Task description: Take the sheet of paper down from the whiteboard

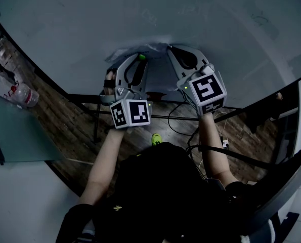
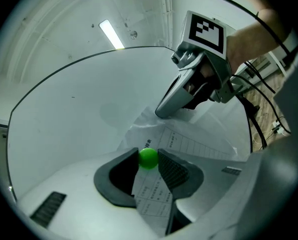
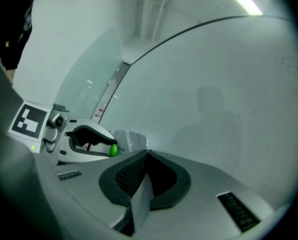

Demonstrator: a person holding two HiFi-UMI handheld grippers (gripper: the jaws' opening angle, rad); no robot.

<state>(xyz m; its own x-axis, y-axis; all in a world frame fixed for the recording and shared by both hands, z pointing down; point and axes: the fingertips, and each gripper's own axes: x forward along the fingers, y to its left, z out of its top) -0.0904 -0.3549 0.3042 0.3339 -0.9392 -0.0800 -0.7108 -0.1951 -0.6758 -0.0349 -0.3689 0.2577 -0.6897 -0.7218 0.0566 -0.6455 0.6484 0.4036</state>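
Whiteboard (image 3: pixel 229 84) ahead holds the sheet of paper (image 2: pixel 194 145), crumpled and not yet down. My left gripper (image 2: pixel 149 160) pinches the green magnet (image 2: pixel 148 157) pinning it, and my right gripper (image 3: pixel 146 154) is clamped on the paper's edge. Left to do, I judge: pull the magnet off, then lift the sheet away

The sheet of paper (image 2: pixel 189 145) is white, printed with a ruled table and small dark text. It lies creased and bowed against the pale whiteboard (image 2: pixel 73 134), with part of it bulging off the surface. 1 green ball (image 2: pixel 148 158) sits on the sheet, pinched between the fingers (image 2: pixel 175 173) of the left gripper (image 2: pixel 147 154), and the sheet runs down between them. 1 edge of the sheet stands edge-on, clamped in the closed fingers (image 3: pixel 127 176) of the right gripper (image 3: pixel 144 153).
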